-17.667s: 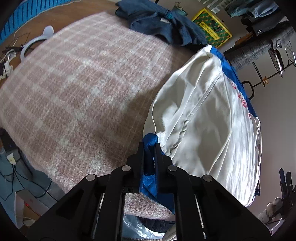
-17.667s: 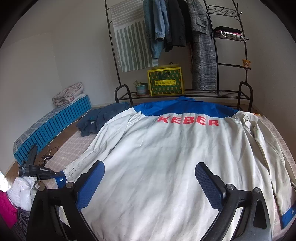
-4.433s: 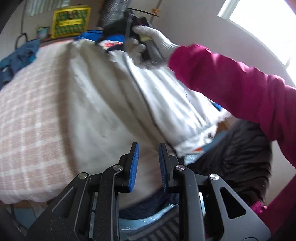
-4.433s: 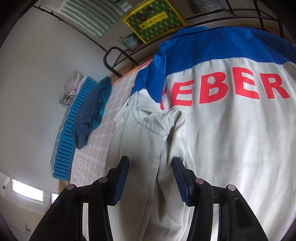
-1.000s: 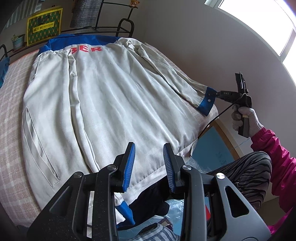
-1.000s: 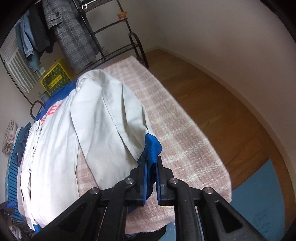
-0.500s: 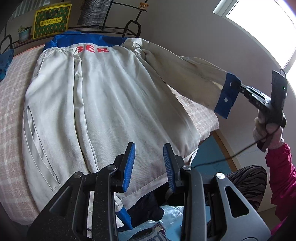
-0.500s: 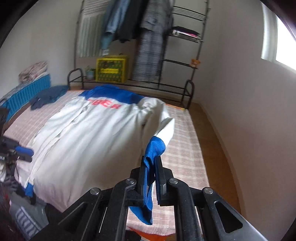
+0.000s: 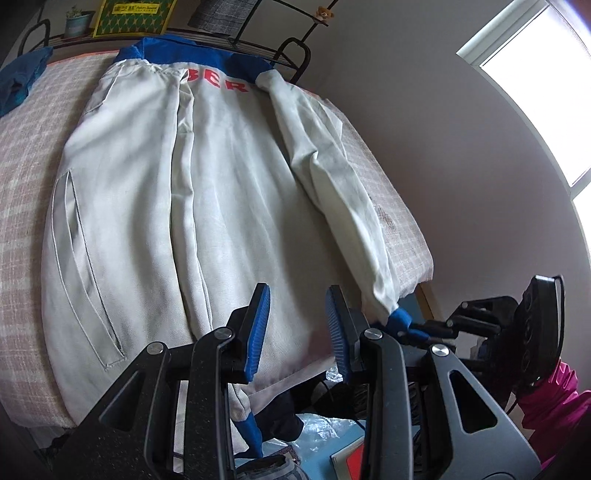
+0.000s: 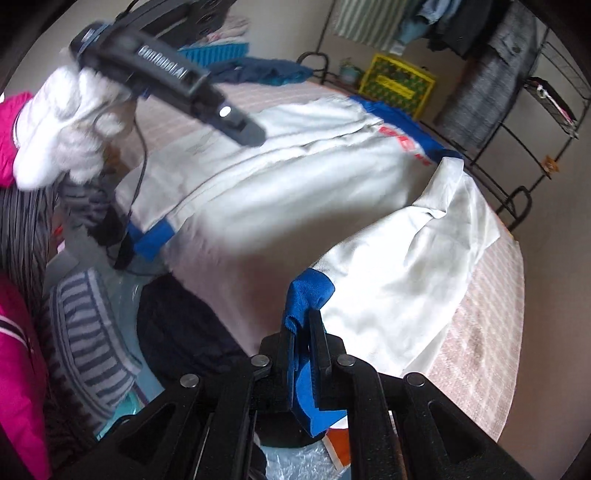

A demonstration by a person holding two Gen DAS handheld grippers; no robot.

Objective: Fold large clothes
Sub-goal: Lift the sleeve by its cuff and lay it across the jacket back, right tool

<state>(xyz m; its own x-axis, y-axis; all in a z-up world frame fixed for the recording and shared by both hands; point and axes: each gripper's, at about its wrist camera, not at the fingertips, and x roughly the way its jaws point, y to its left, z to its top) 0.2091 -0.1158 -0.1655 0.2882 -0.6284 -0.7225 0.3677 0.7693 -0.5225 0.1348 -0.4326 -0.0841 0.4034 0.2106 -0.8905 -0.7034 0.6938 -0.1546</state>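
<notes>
A large white jacket (image 9: pixel 155 192) with a blue yoke and red letters lies back up on a checked bed cover (image 9: pixel 22 155). Its left side is folded inward. My right gripper (image 10: pixel 303 321) is shut on the blue cuff (image 10: pixel 308 291) of the right sleeve (image 9: pixel 332 177) and holds it at the bed's near edge; it also shows in the left wrist view (image 9: pixel 410 328). My left gripper (image 9: pixel 297 325) is open and empty above the jacket's hem. It also shows in the right wrist view (image 10: pixel 236 125), in a white-gloved hand.
A dark blue garment (image 9: pixel 18 81) lies at the bed's far left. A clothes rack (image 10: pixel 517 74) and a yellow crate (image 9: pixel 133 14) stand behind the bed. Striped and dark clothes (image 10: pixel 92 332) lie on the floor at the near edge. A wall runs along the right.
My right gripper has brought the blue cuff down and toward the bed's near edge, next to my left gripper. The sleeve now lies stretched along the jacket's right side. The left gripper stays open.
</notes>
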